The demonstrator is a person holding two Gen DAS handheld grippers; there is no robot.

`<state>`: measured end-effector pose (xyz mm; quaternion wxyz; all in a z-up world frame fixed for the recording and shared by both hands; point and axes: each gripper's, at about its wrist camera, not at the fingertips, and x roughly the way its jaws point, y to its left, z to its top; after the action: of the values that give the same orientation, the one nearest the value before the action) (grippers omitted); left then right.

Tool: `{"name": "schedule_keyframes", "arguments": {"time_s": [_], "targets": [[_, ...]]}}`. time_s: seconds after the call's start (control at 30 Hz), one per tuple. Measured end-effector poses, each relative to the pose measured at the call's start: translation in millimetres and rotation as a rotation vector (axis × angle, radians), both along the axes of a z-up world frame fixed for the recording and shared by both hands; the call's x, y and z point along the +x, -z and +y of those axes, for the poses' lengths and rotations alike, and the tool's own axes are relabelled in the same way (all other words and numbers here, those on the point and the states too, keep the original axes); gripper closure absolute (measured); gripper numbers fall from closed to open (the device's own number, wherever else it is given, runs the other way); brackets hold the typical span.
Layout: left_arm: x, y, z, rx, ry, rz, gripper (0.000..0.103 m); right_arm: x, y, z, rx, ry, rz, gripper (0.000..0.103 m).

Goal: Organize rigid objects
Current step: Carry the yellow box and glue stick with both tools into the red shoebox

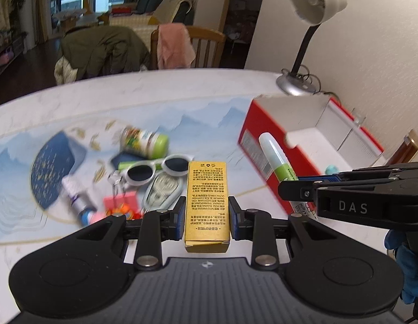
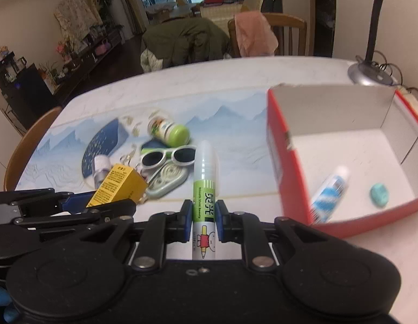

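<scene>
My left gripper [image 1: 207, 210] is shut on a yellow carton [image 1: 207, 202] with black print, held above the table. My right gripper [image 2: 204, 220] is shut on a white and green glue stick [image 2: 204, 189], its clear cap pointing away from me. From the left wrist view the glue stick [image 1: 276, 159] and right gripper [image 1: 298, 186] hang in front of a red box [image 1: 263, 145]. In the right wrist view the carton [image 2: 115, 185] shows at the left. The red box [image 2: 281, 156], white inside, holds a blue-white tube [image 2: 330, 191] and a teal eraser [image 2: 379, 195].
Loose on the blue mountain-print mat lie white sunglasses [image 2: 168, 156], a green-capped jar [image 2: 168, 129], a dark blue fan-shaped case [image 2: 103, 145], a tape dispenser [image 2: 168, 181] and a small silver-capped bottle [image 2: 100, 168]. A desk lamp [image 1: 303, 54] stands behind the box by the wall.
</scene>
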<state>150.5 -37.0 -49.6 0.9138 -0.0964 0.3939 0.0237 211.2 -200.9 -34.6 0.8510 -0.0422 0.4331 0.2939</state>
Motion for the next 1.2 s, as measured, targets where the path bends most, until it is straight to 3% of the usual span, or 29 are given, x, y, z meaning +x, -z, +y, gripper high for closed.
{"name": "schedule_keyframes", "arguments": {"time_s": [0.27, 0.47, 0.8, 1.2], "targets": [[39, -27, -31, 0.033, 0.019, -0.055, 0.073, 35, -15, -33, 0.026, 0.029, -0.050, 0.087], [79, -29, -55, 0.029, 0.035, -0.045, 0.073, 70, -13, -66, 0.025, 0.077, -0.059, 0.087], [143, -11, -103, 0.029, 0.096, 0.006, 0.073, 128, 3, -124, -0.010, 0.180, -0.056, 0.087], [216, 34, -159, 0.111, 0.179, 0.120, 0.073, 186, 42, -164, -0.114, 0.224, -0.011, 0.087]]}}
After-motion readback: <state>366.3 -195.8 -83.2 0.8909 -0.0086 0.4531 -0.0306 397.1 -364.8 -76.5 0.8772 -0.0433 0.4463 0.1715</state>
